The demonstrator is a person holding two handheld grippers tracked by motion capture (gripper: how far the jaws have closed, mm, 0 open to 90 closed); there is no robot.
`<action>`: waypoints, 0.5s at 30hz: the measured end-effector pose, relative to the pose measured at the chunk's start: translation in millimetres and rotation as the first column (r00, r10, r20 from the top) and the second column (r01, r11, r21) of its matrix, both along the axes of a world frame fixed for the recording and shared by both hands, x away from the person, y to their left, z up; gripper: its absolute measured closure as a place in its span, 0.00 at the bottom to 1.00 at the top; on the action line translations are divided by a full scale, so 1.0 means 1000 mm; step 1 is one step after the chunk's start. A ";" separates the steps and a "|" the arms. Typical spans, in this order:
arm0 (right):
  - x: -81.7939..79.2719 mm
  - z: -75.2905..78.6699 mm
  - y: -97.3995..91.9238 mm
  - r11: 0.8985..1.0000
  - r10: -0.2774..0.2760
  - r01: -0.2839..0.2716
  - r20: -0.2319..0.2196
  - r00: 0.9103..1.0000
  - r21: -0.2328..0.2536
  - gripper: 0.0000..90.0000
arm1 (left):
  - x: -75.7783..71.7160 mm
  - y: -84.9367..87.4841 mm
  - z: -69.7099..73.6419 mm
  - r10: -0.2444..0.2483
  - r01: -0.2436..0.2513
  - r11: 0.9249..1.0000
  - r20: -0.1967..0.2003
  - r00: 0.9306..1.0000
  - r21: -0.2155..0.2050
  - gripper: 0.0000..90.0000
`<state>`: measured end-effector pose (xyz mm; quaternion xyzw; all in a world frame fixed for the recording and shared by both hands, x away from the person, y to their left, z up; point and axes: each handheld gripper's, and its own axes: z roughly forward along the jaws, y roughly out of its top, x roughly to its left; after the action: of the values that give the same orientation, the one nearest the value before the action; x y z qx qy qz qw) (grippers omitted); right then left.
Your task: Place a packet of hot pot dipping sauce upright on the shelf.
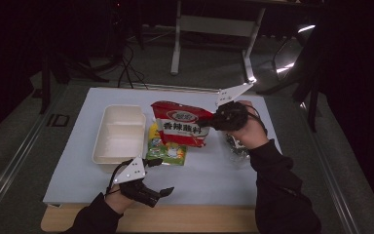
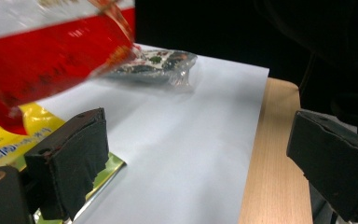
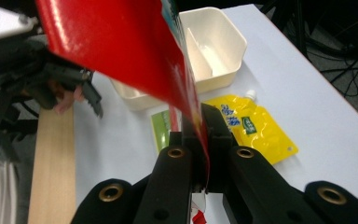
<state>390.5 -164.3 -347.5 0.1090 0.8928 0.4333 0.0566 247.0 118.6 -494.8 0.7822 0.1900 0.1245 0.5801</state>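
Note:
A red snack bag (image 1: 181, 125) hangs lifted and tilted over the white sheet, with my right gripper (image 1: 207, 121) shut on its right edge. In the right gripper view the jaws (image 3: 196, 136) pinch the red bag (image 3: 121, 46) where it rises from between them. My left gripper (image 1: 161, 176) stands open near the table's front edge with nothing between its fingers. One of its pads (image 2: 70, 161) overlaps the corner of a yellow-green pouch (image 2: 4, 140), and the red bag (image 2: 51, 56) hangs beyond it. The other left pad (image 2: 331, 161) is over the wooden edge.
A cream two-compartment container (image 1: 119, 134) lies open at the left. The yellow-green pouch (image 1: 168, 150) rests flat beside it. A clear packet with dark contents (image 1: 236, 146) lies under the right hand. The white sheet (image 1: 209, 180) stops just short of the wooden table edge (image 1: 175, 219).

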 end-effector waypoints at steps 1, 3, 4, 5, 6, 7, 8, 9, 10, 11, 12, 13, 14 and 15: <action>0.003 0.002 0.005 1.000 0.001 -0.001 -0.002 1.000 -0.001 1.00 | 0.000 0.000 -0.002 -0.001 0.001 1.000 0.005 1.000 0.008 0.07; 0.005 0.003 0.007 1.000 0.003 -0.003 0.000 1.000 0.000 1.00 | -0.001 -0.001 -0.005 -0.007 0.007 1.000 0.008 1.000 0.007 0.07; 0.007 0.004 0.009 1.000 0.004 -0.004 0.000 1.000 0.003 1.00 | 0.000 -0.001 -0.006 -0.006 0.006 1.000 0.014 1.000 0.007 0.07; 0.010 0.005 0.012 1.000 0.001 -0.001 -0.001 1.000 0.008 1.00 | 0.000 -0.001 -0.007 -0.005 0.005 1.000 0.015 1.000 0.007 0.07; 0.013 0.007 0.016 1.000 0.003 -0.003 -0.001 1.000 0.016 1.00 | 0.000 -0.001 -0.008 -0.005 0.004 1.000 0.017 1.000 0.011 0.07; 0.013 0.007 0.016 1.000 0.003 -0.003 -0.001 1.000 0.016 1.00 | 0.000 0.000 -0.009 -0.001 0.001 1.000 0.015 1.000 0.007 0.07; 0.015 0.007 0.018 1.000 0.003 -0.003 0.001 1.000 0.023 1.00 | 0.000 0.000 -0.010 -0.001 0.001 1.000 0.012 1.000 0.003 0.07; 0.017 0.008 0.021 1.000 0.005 -0.005 0.001 1.000 0.027 1.00 | 0.000 0.001 -0.011 0.001 -0.001 1.000 0.009 1.000 -0.002 0.07; 0.019 0.009 0.023 1.000 0.005 -0.005 0.000 1.000 0.029 1.00 | 0.000 0.001 -0.012 0.002 -0.002 1.000 0.012 1.000 0.003 0.07; 0.021 0.009 0.026 0.999 0.006 -0.006 -0.001 1.000 0.033 1.00 | 0.000 0.001 -0.013 0.001 -0.001 1.000 0.010 1.000 0.006 0.07; 0.024 0.009 0.031 0.999 0.005 -0.005 -0.001 1.000 0.034 1.00 | 0.000 0.001 -0.013 0.002 -0.002 1.000 0.010 1.000 0.008 0.07; 0.024 0.009 0.031 0.999 0.005 -0.005 -0.001 1.000 0.034 1.00 | 0.000 0.001 -0.014 0.003 -0.003 1.000 0.008 1.000 0.009 0.07; 0.026 0.010 0.034 0.999 0.005 -0.005 -0.001 1.000 0.033 1.00 | -0.001 0.001 -0.015 0.001 -0.001 1.000 0.002 1.000 0.008 0.07; 0.028 0.010 0.037 0.999 0.003 -0.003 -0.001 1.000 0.033 1.00 | -0.001 0.001 -0.017 0.001 -0.001 1.000 -0.002 1.000 0.009 0.07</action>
<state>418.1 -127.5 -337.4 0.1089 0.8856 0.4482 0.0538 245.9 119.5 -511.6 0.7848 0.1906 0.1248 0.5764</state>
